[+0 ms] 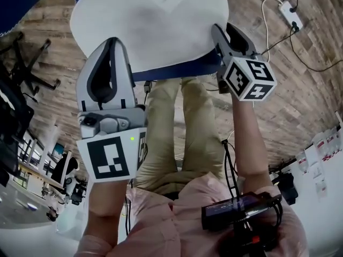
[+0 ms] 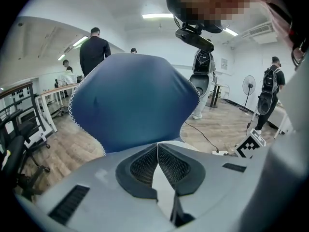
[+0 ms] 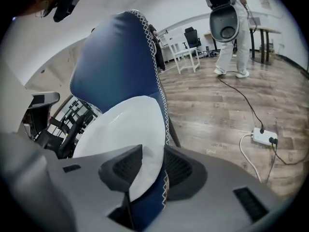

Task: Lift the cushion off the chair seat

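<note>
The cushion point(image 1: 150, 20) is up in the air between both grippers, blue on one face and white on the other, with white zigzag stitching along its rim. In the head view its white face is toward me. My left gripper point(image 1: 115, 44) is shut on its left edge, my right gripper point(image 1: 225, 33) on its right edge. In the left gripper view the blue face of the cushion point(image 2: 133, 100) fills the middle above the closed left gripper point(image 2: 158, 146). The right gripper view has the cushion point(image 3: 120, 124) pinched edge-on in the right gripper point(image 3: 152, 153). The chair seat is hidden.
A white power strip point(image 1: 289, 12) with cables lies on the wood floor at the right. A black office chair base point(image 1: 27, 68) stands at the left. The holder's khaki legs point(image 1: 182, 133) are below the cushion. People point(image 2: 94, 50) and a fan point(image 2: 247, 83) stand across the room.
</note>
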